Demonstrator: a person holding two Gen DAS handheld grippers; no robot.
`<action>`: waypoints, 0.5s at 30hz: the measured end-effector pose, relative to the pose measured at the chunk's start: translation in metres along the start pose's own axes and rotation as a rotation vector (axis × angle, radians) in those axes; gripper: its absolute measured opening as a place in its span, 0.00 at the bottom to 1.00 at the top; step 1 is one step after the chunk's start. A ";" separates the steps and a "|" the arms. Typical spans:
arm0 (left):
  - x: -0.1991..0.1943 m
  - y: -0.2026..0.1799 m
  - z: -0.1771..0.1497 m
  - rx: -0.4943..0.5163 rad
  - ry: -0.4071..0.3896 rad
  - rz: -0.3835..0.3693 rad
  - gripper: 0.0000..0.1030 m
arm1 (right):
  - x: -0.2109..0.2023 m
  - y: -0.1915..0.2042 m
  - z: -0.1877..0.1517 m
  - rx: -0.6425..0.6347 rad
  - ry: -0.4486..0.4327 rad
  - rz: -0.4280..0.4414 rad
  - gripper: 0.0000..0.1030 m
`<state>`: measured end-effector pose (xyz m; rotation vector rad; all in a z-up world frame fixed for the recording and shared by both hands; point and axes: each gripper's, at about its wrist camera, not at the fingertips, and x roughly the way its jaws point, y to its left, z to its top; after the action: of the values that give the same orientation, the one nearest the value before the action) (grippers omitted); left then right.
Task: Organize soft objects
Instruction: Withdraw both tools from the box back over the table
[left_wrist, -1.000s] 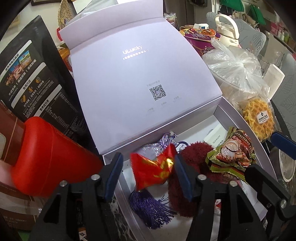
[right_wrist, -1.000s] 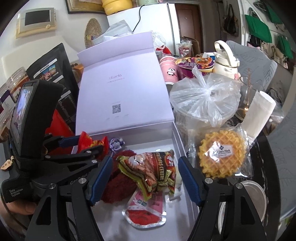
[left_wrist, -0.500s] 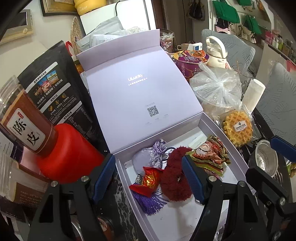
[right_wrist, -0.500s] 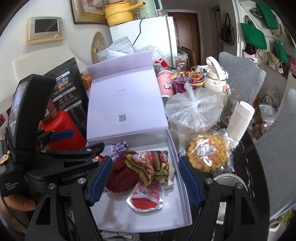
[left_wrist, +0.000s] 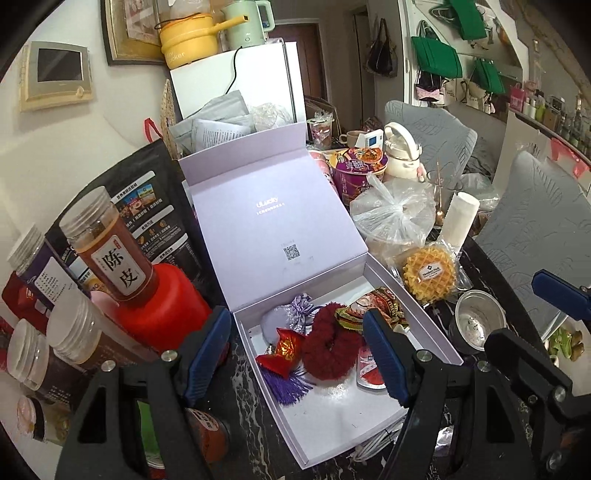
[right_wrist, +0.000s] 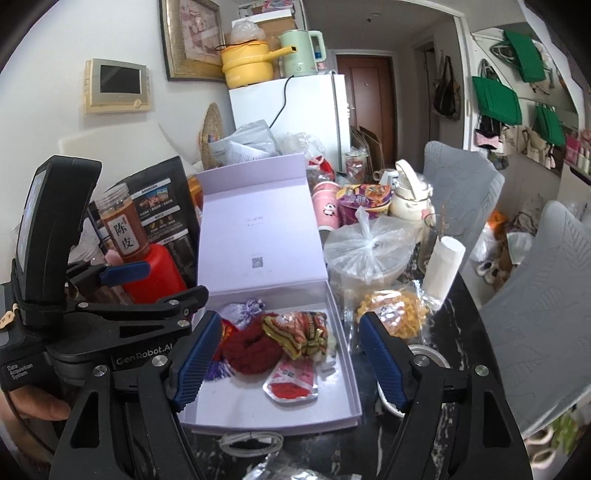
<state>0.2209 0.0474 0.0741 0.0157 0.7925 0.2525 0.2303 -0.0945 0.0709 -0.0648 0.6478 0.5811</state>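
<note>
An open lilac box (left_wrist: 343, 413) (right_wrist: 280, 410) lies on the dark table with its lid leaning back. Inside lie a red pouch with a purple tassel (left_wrist: 282, 349), a dark red fluffy scrunchie (left_wrist: 330, 349) (right_wrist: 251, 349), a lilac sachet (left_wrist: 291, 315) (right_wrist: 245, 312), a crumpled snack wrapper (left_wrist: 376, 304) (right_wrist: 299, 330) and a red sauce packet (right_wrist: 291, 382). My left gripper (left_wrist: 297, 358) is open and empty, raised above the box's near end. My right gripper (right_wrist: 288, 360) is open and empty, also above the box.
A red-capped jar (left_wrist: 110, 254) and other jars stand left of the box, with a black bag (left_wrist: 147, 206) behind. To the right are a tied plastic bag (left_wrist: 395, 214), a wrapped waffle (left_wrist: 428, 273), a metal cup (left_wrist: 476, 325) and a paper roll (left_wrist: 458, 218). A white cable (right_wrist: 251, 441) lies in front.
My left gripper has opened and let the red tasselled pouch drop into the box. Both grippers have pulled up and back from the box.
</note>
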 end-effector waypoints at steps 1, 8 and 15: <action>-0.006 0.000 0.000 -0.003 -0.007 -0.004 0.72 | -0.006 0.001 0.000 -0.002 -0.009 -0.002 0.78; -0.045 0.002 -0.008 -0.009 -0.058 -0.014 0.72 | -0.045 0.012 -0.003 -0.022 -0.065 -0.006 0.80; -0.078 0.008 -0.023 -0.022 -0.101 -0.011 0.72 | -0.075 0.020 -0.015 -0.035 -0.105 -0.012 0.84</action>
<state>0.1508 0.0351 0.1136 0.0039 0.6894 0.2483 0.1631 -0.1183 0.1051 -0.0708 0.5348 0.5802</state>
